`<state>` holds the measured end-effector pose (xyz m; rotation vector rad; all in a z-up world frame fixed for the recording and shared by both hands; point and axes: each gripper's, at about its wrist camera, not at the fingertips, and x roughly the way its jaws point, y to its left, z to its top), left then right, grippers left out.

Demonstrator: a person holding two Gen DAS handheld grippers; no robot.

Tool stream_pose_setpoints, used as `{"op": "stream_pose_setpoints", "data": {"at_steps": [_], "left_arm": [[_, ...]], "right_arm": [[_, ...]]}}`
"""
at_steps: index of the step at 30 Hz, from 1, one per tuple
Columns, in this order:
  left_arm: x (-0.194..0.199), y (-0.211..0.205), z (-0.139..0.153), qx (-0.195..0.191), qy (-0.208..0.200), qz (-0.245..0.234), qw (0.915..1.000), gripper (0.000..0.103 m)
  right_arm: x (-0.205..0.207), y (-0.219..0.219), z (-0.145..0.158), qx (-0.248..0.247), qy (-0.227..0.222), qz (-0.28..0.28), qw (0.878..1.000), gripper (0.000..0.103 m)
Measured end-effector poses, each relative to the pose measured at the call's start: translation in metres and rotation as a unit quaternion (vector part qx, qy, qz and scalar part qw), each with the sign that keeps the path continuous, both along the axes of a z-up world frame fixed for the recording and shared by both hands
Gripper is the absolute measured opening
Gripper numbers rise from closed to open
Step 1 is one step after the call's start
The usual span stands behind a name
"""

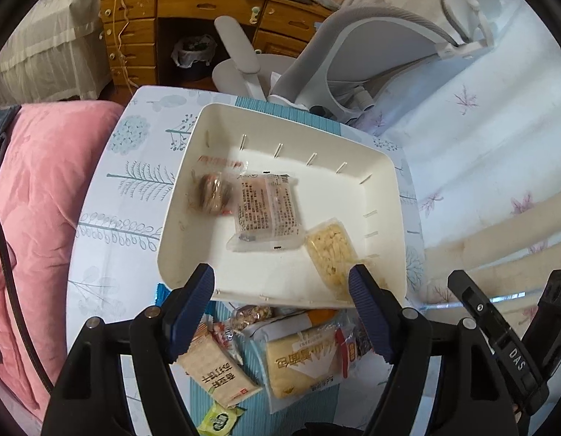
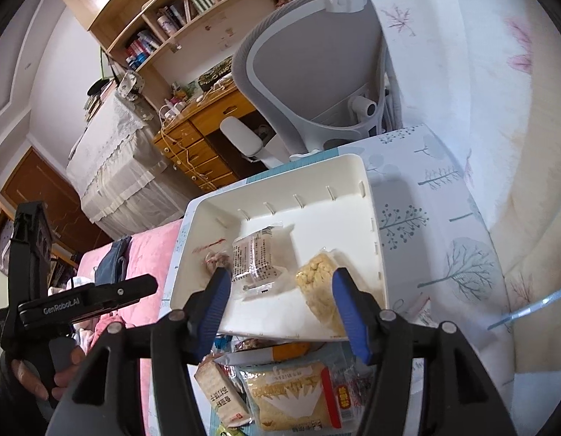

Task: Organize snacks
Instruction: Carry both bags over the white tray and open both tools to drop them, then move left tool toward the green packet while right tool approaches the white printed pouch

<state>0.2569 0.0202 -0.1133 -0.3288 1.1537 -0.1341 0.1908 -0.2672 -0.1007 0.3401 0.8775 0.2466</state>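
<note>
Left wrist view: the left gripper hangs over the near rim of the bin, its blue fingers spread wide with nothing between them.
Right wrist view: the right gripper hangs over the same near rim, its blue fingers also wide apart and holding nothing.
Bin: white, open-topped, sitting on a table with a tree-print cloth; its inner walls carry small slots.
Inside the bin: a brown snack in clear wrap lies by the left wall; a printed clear pack lies in the middle, touching it or just beside it; a yellow puffed bar lies toward the near right corner, next to the pack.
Outside the bin, against its near rim: a tan cracker pack, a large yellow bread pack, a nut snack partly tucked under the rim, and a small green sachet nearest the camera.
Pile: the packs overlap one another; which lies on top I cannot tell throughout.
Beyond the bin: a grey chair stands just behind the table, with a wooden desk farther back.
Left of the bin: a pink quilt beside the table.
</note>
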Motion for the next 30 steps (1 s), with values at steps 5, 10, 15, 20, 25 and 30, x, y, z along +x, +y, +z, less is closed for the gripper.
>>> {"op": "stream_pose_setpoints", "data": {"at_steps": [5,10,15,20,25,30], "left_arm": [[-0.021,0.009,0.009,-0.006,-0.017,-0.021,0.9996,0.075],[-0.047,0.025,0.014,-0.004,-0.022,-0.037,0.9991,0.075],[-0.077,0.045,0.009,-0.008,-0.017,-0.049,0.9986,0.075],[-0.102,0.060,-0.001,-0.010,-0.006,-0.055,0.9984,0.075],[-0.124,0.071,-0.015,-0.012,0.013,-0.056,0.9983,0.076],[-0.141,0.078,-0.026,-0.005,0.031,-0.052,0.9981,0.079]], "right_arm": [[-0.024,-0.002,0.007,-0.003,-0.010,-0.038,0.999,0.059],[-0.053,-0.001,0.014,-0.009,-0.022,-0.075,0.997,0.070],[-0.087,0.007,0.012,-0.015,-0.021,-0.113,0.993,0.071],[-0.119,0.015,0.002,-0.021,-0.011,-0.143,0.990,0.071],[-0.143,0.022,-0.008,-0.025,0.006,-0.159,0.987,0.071],[-0.160,0.026,-0.012,-0.032,0.017,-0.167,0.985,0.071]]}}
